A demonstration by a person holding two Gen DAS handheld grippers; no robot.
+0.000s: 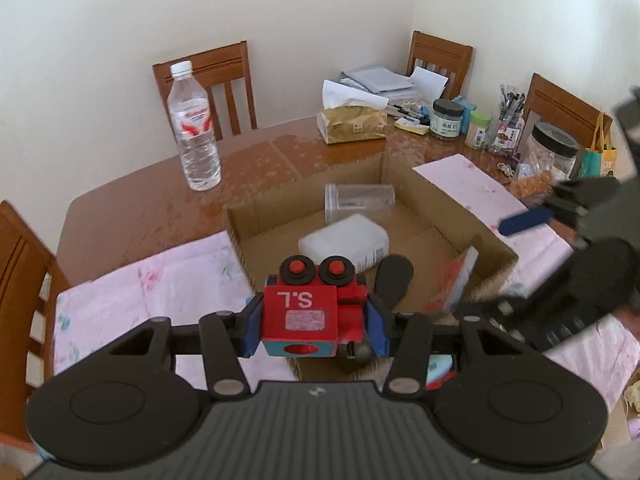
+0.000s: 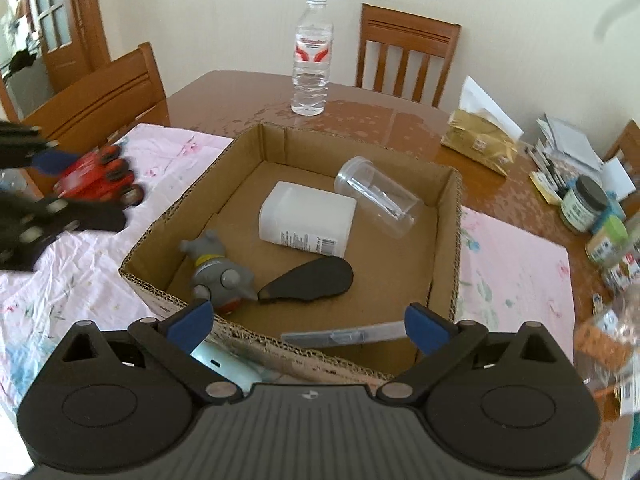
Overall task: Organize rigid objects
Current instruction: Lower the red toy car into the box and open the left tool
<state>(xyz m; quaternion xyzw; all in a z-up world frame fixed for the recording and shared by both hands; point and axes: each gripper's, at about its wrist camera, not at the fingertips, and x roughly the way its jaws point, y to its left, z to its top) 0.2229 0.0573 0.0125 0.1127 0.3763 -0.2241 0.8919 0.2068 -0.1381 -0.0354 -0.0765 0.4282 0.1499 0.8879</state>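
My left gripper (image 1: 316, 330) is shut on a red toy train (image 1: 314, 308) with black wheels, held above the near edge of an open cardboard box (image 1: 256, 212). The train also shows blurred at the left of the right wrist view (image 2: 96, 178). The box (image 2: 448, 248) holds a white plastic bottle (image 2: 306, 218), a clear jar (image 2: 378, 196) on its side, a grey toy figure (image 2: 218, 272) and a black oval piece (image 2: 310, 280). My right gripper (image 2: 306, 330) is open and empty over the box's near wall; it shows blurred in the left wrist view (image 1: 532, 220).
A water bottle (image 1: 194, 128) stands on the wooden table (image 1: 132, 204) beyond the box. A tissue pack (image 1: 352, 122), jars (image 1: 446, 118), pens and papers crowd the far right. A pink cloth (image 1: 152, 280) lies under the box. Chairs surround the table.
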